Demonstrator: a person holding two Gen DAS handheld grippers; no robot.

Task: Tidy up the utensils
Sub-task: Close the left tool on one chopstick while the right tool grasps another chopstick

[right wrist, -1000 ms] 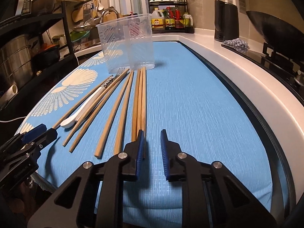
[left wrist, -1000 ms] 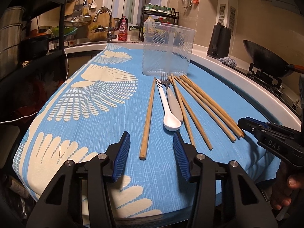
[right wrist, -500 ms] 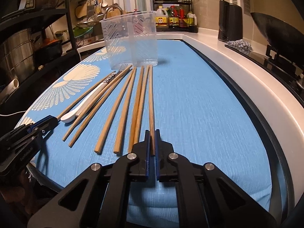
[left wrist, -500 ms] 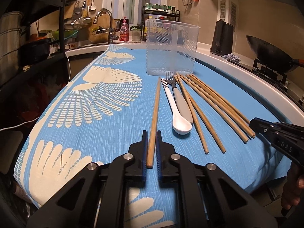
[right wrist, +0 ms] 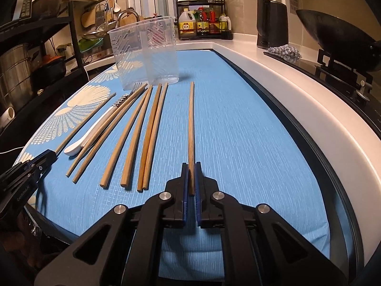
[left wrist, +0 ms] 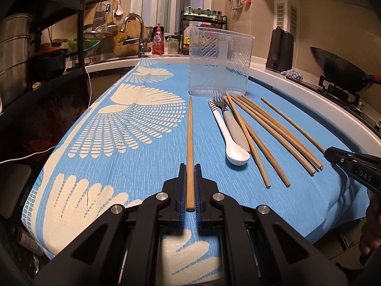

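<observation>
My left gripper (left wrist: 190,166) is shut on the near end of a wooden chopstick (left wrist: 190,138) that points toward a clear plastic utensil holder (left wrist: 220,62). My right gripper (right wrist: 191,165) is shut on the near end of another wooden chopstick (right wrist: 191,121), held apart to the right of the rest. Several more chopsticks (right wrist: 133,138) lie side by side on the blue cloth (right wrist: 238,131). A white spoon (left wrist: 228,138) and a grey-handled fork (left wrist: 232,126) lie among them in front of the holder (right wrist: 145,52).
A white counter rim (right wrist: 297,90) runs along the right, with a black wok (right wrist: 333,28) on a stove and a black kettle (right wrist: 272,26) beyond it. A sink with a faucet (left wrist: 135,31) and a black shelf rack (left wrist: 47,47) stand at the left.
Both grippers went from open to shut, each closing on a chopstick end. The right one's chopstick has shifted right, away from the group. The left one's chopstick sits deeper between its fingers.
</observation>
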